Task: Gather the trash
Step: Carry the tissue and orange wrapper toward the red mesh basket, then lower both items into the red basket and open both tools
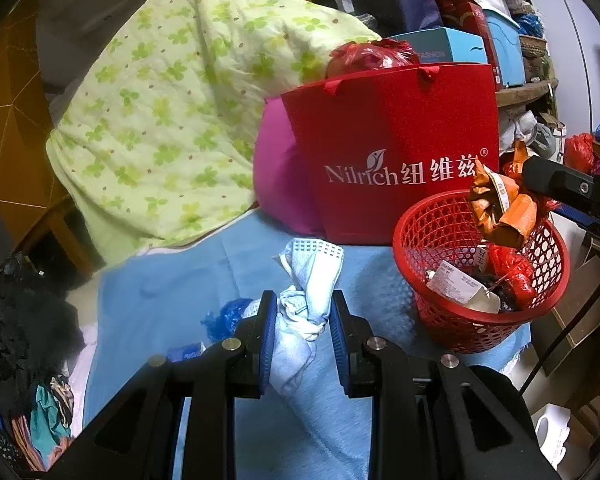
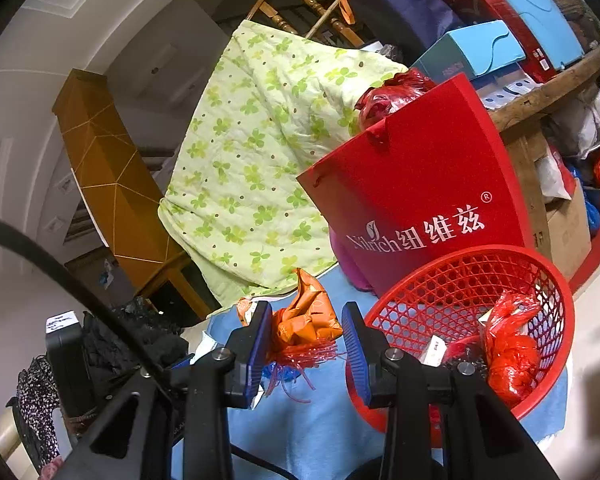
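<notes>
- On the blue cloth (image 1: 172, 280): one round red plastic mesh basket (image 1: 556, 248).
- Left gripper (image 1: 304, 320) pinches one crumpled white tissue wad (image 1: 312, 280).
- Right gripper (image 2: 306, 340) pinches one crinkled orange wrapper (image 2: 308, 312) beside the basket rim.

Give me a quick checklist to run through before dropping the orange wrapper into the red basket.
1. Right gripper shut on the orange wrapper: ok.
2. Wrapper over the red basket: ok in the left wrist view, where it hangs above the rim; the right wrist view shows it beside the rim, so confirm.
3. Basket has room: ok, a red bag and a few scraps cover only the bottom.
4. Basket sits upright on the blue cloth: ok.
5. Left gripper holds the white and blue wad clear of the basket: ok.
6. Red strips hanging under the wrapper will fall in too: cannot tell.
</notes>
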Motion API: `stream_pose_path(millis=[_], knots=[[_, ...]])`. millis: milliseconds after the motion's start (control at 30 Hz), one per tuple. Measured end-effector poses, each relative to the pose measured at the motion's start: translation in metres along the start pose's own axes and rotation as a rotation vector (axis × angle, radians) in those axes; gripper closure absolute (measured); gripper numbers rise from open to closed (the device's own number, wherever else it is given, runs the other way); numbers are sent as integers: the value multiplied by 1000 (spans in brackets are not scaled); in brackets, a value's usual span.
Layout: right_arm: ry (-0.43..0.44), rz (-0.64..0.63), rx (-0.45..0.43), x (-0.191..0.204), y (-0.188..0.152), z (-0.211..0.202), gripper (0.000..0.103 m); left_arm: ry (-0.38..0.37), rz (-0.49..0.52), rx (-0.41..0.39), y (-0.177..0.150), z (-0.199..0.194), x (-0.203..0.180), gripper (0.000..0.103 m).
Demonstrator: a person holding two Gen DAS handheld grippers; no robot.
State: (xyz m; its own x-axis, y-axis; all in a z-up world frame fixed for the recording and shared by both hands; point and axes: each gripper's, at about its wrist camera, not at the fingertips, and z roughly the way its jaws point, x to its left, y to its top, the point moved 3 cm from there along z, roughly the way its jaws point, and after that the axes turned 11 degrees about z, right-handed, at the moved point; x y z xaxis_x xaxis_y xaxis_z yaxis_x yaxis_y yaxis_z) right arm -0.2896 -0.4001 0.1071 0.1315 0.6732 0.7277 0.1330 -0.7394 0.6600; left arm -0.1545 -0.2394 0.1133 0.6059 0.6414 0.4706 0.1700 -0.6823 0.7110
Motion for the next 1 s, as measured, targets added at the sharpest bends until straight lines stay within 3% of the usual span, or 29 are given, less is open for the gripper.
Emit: stream_pose_path(millis=[1000], knots=[[-38, 66, -61, -36, 18, -23, 64, -49, 95, -27, 28, 4, -45, 75]])
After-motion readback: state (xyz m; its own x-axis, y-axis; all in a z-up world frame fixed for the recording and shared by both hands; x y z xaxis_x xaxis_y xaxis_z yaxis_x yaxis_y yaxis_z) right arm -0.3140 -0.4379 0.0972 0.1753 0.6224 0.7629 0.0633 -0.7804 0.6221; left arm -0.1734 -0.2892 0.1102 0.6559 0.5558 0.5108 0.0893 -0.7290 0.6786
